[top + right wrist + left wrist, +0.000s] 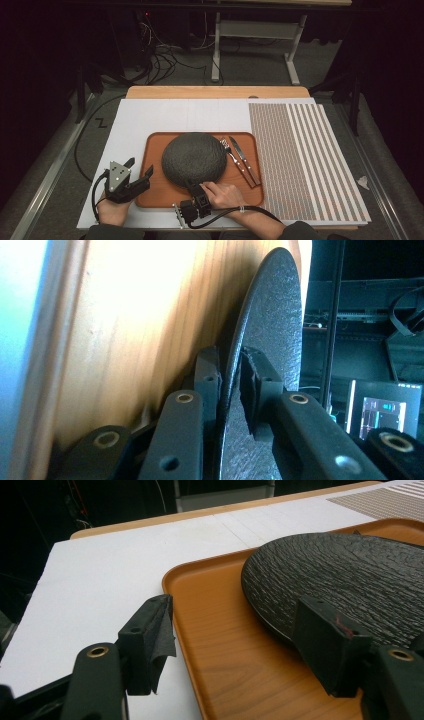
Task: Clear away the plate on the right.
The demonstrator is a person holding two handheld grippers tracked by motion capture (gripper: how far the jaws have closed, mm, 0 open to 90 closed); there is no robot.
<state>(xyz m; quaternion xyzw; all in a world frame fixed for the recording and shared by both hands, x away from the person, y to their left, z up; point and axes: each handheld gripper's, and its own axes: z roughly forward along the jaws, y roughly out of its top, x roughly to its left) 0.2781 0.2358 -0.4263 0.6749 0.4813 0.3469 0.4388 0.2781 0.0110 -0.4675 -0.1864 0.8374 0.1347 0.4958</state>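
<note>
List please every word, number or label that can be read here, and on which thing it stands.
No text can be read anywhere.
The lit screen in the right gripper view shows marks too small and blurred to read.
The plate, tray, knife and fork carry no lettering.

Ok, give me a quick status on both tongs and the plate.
Right tongs shut on the dark plate, near rim. Left tongs open, straddling the tray left edge. Fork and knife lie right of the plate, clear.

The plate [194, 159] is looking dark grey and bumpy. The tray [155, 195] is showing orange-brown wood lines. The mat [305, 160] is showing brown and white stripes. The board [165, 116] is looking white.
</note>
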